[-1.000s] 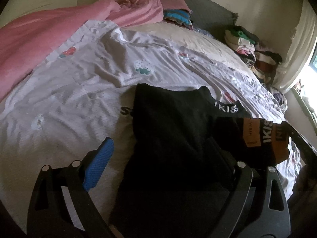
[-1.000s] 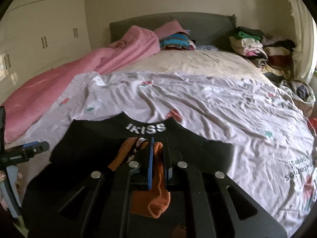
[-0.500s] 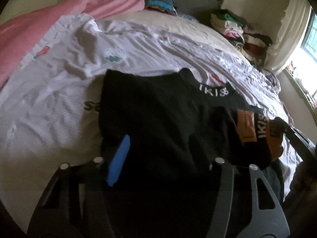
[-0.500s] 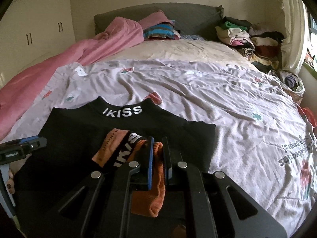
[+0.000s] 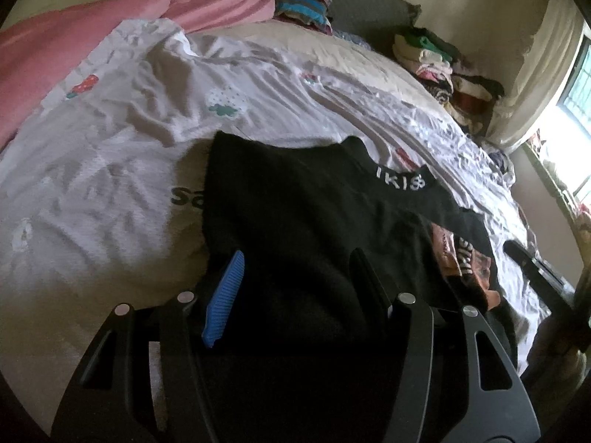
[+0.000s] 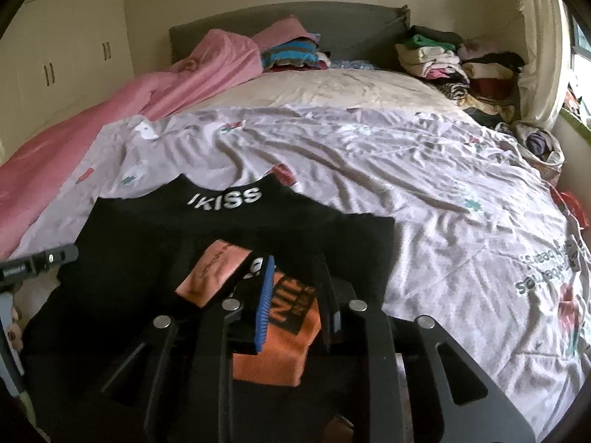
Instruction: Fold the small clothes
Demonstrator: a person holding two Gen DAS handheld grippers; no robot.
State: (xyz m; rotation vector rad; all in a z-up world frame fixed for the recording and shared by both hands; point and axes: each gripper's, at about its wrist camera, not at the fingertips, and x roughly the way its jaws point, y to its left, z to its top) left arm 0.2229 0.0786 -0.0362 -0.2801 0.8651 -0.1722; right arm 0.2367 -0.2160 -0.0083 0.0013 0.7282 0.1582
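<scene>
A black garment (image 5: 295, 221) with a white "IKISS" waistband (image 6: 225, 197) lies flat on the bed's near part. An orange and black piece (image 6: 277, 343) with lettering lies on its near right side, also in the left wrist view (image 5: 465, 262). My left gripper (image 5: 295, 269) is open, its fingers low over the black garment's near left part. My right gripper (image 6: 295, 277) is open, its fingers either side of the orange piece, which lies loose between them.
A pale printed sheet (image 6: 406, 170) covers the bed. A pink blanket (image 6: 129, 110) lies along the left. Stacks of folded clothes sit by the headboard (image 6: 291, 53) and at the far right (image 6: 461, 70). A wardrobe (image 6: 55, 55) stands on the left.
My right gripper has opened and let go of the orange piece, which now lies on the black garment. My left gripper has moved right over the black garment, still open.
</scene>
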